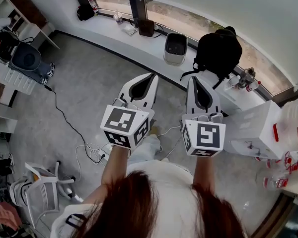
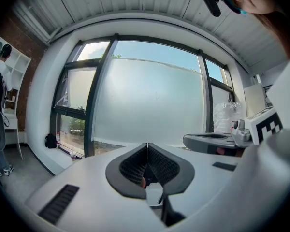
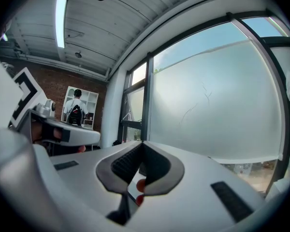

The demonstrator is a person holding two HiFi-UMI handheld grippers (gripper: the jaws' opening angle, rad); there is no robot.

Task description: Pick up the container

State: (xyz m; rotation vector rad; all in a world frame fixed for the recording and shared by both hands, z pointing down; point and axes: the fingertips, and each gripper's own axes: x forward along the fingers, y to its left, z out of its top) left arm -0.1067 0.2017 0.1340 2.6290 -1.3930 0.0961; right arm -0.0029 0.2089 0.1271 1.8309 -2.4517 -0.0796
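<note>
Left gripper [image 1: 152,76]: jaws closed pad to pad, nothing between them, pointing roughly level at the window.

Right gripper [image 1: 193,79]: likewise closed and empty, held alongside the left.

Task item: judged to be the pale plastic container [image 1: 256,128] on the desk [image 1: 297,185], to the right of the right gripper and slightly nearer the person. Neither gripper touches it or points at it. An open-topped white bin [image 1: 176,48] on the window ledge [image 1: 139,43], ahead of both grippers, is a second candidate, and the frames do not settle which is meant.

Handling, as judgement: thin moulded plastic, probably light, with smooth walls that may flex and slip under a pinch. The firmer hold is likely a rim or edge, one gripper per side.

Appearance: boxy, whitish and partly translucent, with red clip-like fittings. Contents cannot be made out.
</note>
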